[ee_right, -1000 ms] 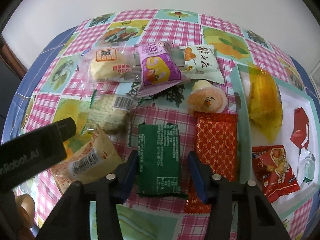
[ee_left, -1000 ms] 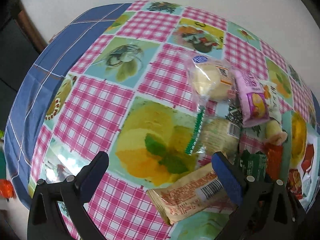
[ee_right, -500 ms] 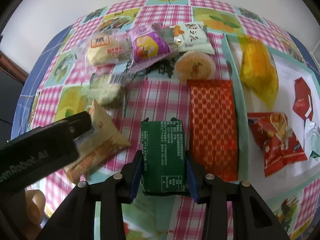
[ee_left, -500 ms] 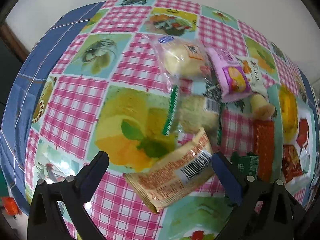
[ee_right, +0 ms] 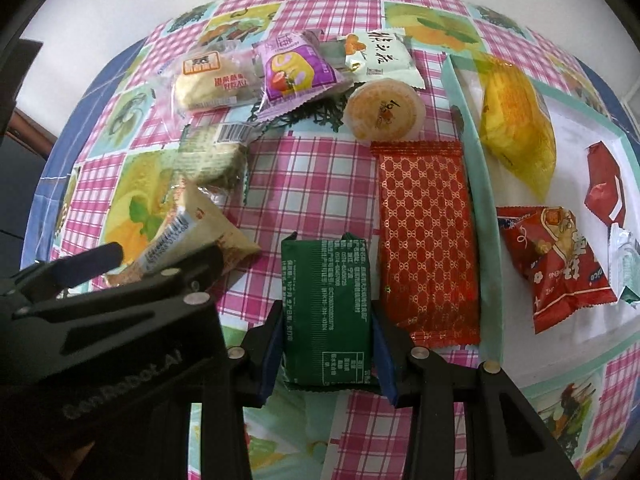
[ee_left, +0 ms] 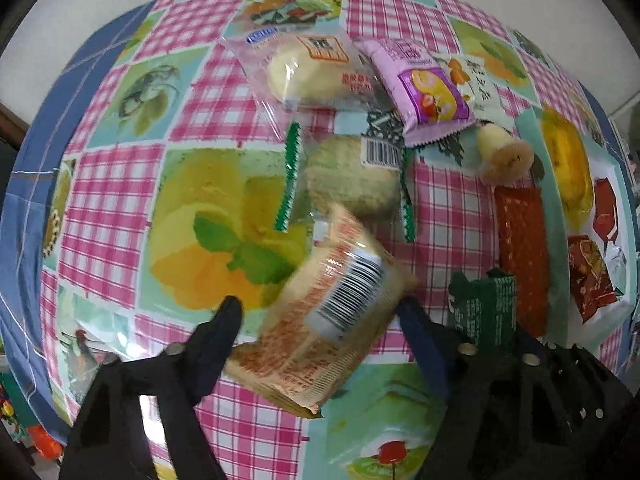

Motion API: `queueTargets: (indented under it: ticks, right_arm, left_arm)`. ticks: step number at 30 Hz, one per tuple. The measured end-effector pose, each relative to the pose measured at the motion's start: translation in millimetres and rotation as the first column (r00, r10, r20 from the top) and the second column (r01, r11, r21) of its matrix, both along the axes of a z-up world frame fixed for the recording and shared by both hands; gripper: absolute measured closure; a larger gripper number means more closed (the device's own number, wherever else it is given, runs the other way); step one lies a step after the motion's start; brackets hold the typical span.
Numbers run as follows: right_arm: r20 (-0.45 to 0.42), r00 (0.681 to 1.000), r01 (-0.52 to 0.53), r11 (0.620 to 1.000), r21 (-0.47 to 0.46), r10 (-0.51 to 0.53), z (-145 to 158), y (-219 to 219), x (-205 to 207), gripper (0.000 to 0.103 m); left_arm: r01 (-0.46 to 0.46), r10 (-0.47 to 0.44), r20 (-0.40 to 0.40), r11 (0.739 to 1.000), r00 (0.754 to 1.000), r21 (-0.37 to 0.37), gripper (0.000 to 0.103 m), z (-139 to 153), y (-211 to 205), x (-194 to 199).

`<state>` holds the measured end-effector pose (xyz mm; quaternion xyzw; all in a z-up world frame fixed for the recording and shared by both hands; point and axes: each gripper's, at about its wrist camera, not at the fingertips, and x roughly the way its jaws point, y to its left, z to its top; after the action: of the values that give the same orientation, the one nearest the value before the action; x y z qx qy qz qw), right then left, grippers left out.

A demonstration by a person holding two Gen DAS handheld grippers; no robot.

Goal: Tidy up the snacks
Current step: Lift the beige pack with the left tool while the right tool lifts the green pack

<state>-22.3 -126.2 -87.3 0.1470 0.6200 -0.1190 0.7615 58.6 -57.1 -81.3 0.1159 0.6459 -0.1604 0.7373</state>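
Note:
My left gripper (ee_left: pixel 320 320) straddles a beige barcode snack packet (ee_left: pixel 328 316); its jaws are closing on the packet, whose far end tilts up off the cloth. The same packet (ee_right: pixel 188 236) shows in the right wrist view beside the left gripper's fingers (ee_right: pixel 92 260). My right gripper (ee_right: pixel 326 344) is shut on a dark green packet (ee_right: pixel 326 312), which also shows in the left wrist view (ee_left: pixel 482 308). A red patterned packet (ee_right: pixel 428 240) lies just right of it.
A white tray with a teal rim (ee_right: pixel 480 184) at right holds a yellow packet (ee_right: pixel 516 120) and red snacks (ee_right: pixel 556 264). Bun (ee_right: pixel 212 80), purple (ee_right: pixel 296 72), white (ee_right: pixel 380 60), round cake (ee_right: pixel 384 110) and green-edged (ee_right: pixel 208 156) packets lie further back on the checked tablecloth.
My left gripper moved forward around the beige packet and narrowed its jaws, tipping the packet up. My right gripper closed on the green packet.

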Motion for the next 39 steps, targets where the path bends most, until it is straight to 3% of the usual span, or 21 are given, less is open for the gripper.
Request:
queueTargets:
  ticks: [7,12,19,28,39]
  right_arm:
    - [-0.003,1.0,-0.011,1.0,-0.011,0.011,-4,3,13,0.059]
    - [-0.011,0.999,-0.035,0.999,-0.04,0.035,-6,8,21,0.059]
    - [-0.022,0.997,-0.077,0.993,-0.085,0.075,-11,19,31,0.059]
    - [-0.014,0.996,-0.088,0.992,-0.095,0.087,-13,22,32,0.06]
    - [-0.013,0.995,-0.104,0.987,-0.12,0.103,-13,28,30,0.06]
  left_arm:
    - [-0.019,0.019,-0.006,0.999,1.0,0.028,0.04,-19,-2,-6]
    - [-0.029,0.029,0.004,0.999,1.0,0.026,0.041,-22,7,5]
    - [-0.044,0.043,0.01,0.999,0.999,0.02,0.047,-23,5,15]
    - [-0.084,0.084,0.014,0.996,0.996,0.004,0.061,-18,19,26]
    - [-0.133,0.133,0.009,0.991,0.991,-0.008,0.064,-16,35,31]
